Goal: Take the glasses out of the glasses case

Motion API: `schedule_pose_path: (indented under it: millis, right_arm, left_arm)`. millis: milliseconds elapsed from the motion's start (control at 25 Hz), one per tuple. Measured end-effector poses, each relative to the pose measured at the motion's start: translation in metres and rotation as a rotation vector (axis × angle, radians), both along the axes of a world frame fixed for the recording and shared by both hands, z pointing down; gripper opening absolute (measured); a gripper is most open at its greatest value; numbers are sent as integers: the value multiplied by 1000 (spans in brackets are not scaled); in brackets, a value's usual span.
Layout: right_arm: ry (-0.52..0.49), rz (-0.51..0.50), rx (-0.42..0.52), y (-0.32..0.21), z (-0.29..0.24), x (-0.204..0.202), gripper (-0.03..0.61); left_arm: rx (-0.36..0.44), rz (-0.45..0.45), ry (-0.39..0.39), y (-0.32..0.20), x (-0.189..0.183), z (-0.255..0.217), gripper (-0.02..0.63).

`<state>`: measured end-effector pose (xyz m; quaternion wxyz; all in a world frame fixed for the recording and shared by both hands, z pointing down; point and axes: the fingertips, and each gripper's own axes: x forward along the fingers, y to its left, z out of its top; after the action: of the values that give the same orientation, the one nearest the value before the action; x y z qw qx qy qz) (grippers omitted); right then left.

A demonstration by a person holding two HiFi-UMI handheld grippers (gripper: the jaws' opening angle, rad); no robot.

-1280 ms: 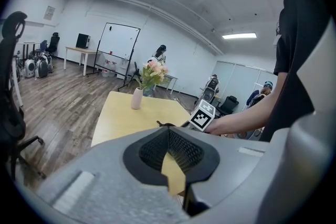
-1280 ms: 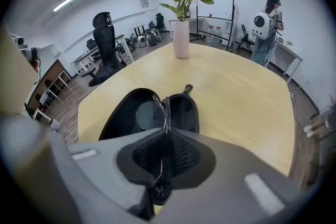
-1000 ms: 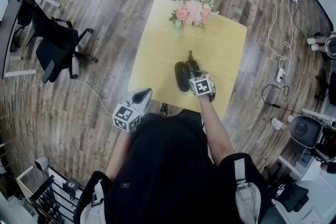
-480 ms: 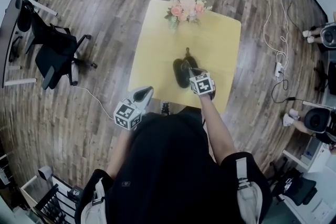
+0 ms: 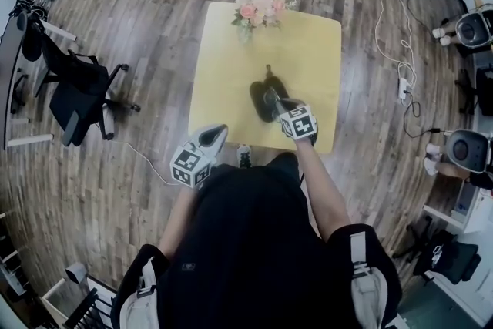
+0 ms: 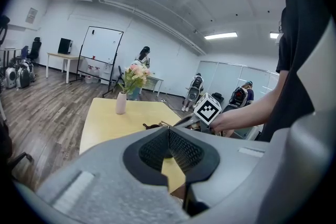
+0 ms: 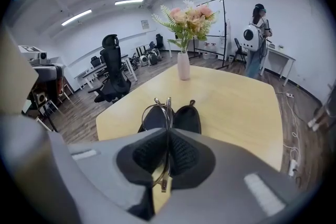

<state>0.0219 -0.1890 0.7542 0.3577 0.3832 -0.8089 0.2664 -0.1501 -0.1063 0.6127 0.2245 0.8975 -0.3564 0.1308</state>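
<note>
In the head view, my right gripper (image 5: 276,99) is over the open black glasses case (image 5: 259,105) on the yellow table (image 5: 231,58), and my left gripper (image 5: 216,134) is by the near left corner. The left gripper view shows those jaws pressed together, empty. In the right gripper view, the jaws are clamped on the thin-framed glasses (image 7: 167,106), with the case beyond them.

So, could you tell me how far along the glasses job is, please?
Done: the case lies open on the table. In hand: the right claw is shut on the folded glasses, held over the case; the left claw is shut and empty. Left: likely carrying them clear and setting them down.
</note>
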Motion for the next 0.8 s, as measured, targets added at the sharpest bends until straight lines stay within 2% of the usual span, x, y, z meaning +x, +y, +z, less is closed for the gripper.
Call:
schedule_pose_path:
  millis: [320, 560, 800]
  right_arm:
    - [-26, 35, 48, 31, -19, 2, 18]
    - [-82, 95, 99, 47, -49, 9, 18]
    - [-120, 108, 175, 55, -83, 29, 18]
  left_arm:
    - [14, 80, 8, 13, 10, 1, 12]
    - [16, 143, 2, 20, 18, 1, 12]
    - [33, 147, -1, 14, 31, -7, 12]
